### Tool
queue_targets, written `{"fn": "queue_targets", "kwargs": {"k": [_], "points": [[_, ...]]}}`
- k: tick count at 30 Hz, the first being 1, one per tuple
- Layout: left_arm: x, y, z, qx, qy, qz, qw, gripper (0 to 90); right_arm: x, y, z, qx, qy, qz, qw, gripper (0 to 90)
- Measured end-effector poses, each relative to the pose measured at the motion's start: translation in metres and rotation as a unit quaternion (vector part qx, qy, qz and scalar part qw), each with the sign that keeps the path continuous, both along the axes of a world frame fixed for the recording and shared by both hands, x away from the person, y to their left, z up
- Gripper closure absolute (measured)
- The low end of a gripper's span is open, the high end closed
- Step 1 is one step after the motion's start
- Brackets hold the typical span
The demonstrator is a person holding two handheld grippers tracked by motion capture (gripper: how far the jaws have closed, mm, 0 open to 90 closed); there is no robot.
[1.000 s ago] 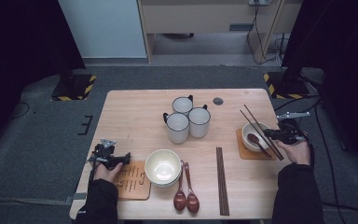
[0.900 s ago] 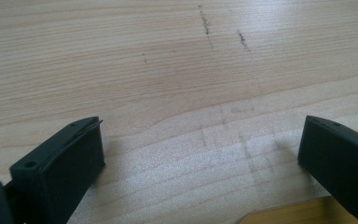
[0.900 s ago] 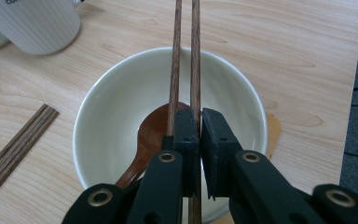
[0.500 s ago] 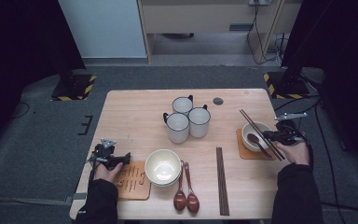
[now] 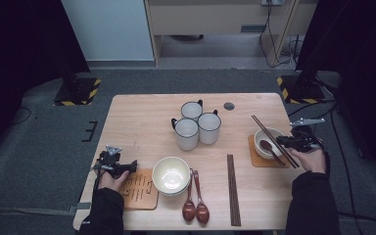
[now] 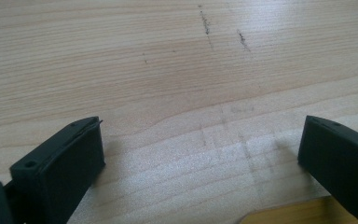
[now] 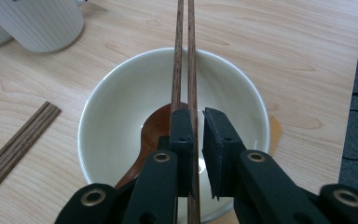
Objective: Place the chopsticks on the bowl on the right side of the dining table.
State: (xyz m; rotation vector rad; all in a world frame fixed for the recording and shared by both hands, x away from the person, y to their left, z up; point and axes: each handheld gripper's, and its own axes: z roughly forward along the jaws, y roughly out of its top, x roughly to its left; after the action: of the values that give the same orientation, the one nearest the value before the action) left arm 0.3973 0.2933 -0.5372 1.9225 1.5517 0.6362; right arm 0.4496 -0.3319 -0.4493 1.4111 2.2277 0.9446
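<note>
Pale wooden table (image 5: 142,117) on grey carpet, dark curtains to either side. Nearest the person, the left gripper (image 5: 119,166) rests on bare wood with its jaws wide apart and nothing between them, a slotted wooden trivet (image 5: 139,188) just beside it.

The right gripper (image 7: 193,122) has its jaws nearly together around a pair of chopsticks (image 7: 184,51) that lie across the rim of a white bowl (image 7: 107,112); one stick sits in the narrow gap, the other seems to run against a jaw's outer face. Whether the pads press yet I cannot tell. Under the jaws a brown spoon (image 7: 156,128) lies in the bowl.

The sticks look light, stiff, thin and smooth, so they may roll or scissor apart; gripping both together near the middle seems safest. Beyond the bowl stand white mugs (image 7: 37,21).
</note>
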Motion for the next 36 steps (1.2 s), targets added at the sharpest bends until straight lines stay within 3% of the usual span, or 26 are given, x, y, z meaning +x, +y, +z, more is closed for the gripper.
{"fn": "queue_targets", "kwargs": {"k": [10, 13, 28, 36], "points": [[0.0, 0.0, 0.0, 0.0, 0.0, 0.0, 1.0, 0.0, -0.004, 0.002, 0.003, 0.007, -0.018, -0.007, 0.9998, 63.8], [0.0, 0.0, 0.0, 0.0, 0.0, 0.0, 1.0, 0.0, -0.004, 0.003, 0.002, 0.003, -0.019, -0.007, 0.9998, 62.5], [0.0, 0.0, 0.0, 0.0, 0.0, 0.0, 1.0, 0.0, -0.003, 0.009, -0.005, -0.024, -0.005, 0.012, 0.9996, 71.3], [0.0, 0.0, 0.0, 0.0, 0.0, 0.0, 1.0, 0.0, -0.003, 0.008, -0.007, -0.029, -0.002, 0.008, 0.9995, 77.9]]}}
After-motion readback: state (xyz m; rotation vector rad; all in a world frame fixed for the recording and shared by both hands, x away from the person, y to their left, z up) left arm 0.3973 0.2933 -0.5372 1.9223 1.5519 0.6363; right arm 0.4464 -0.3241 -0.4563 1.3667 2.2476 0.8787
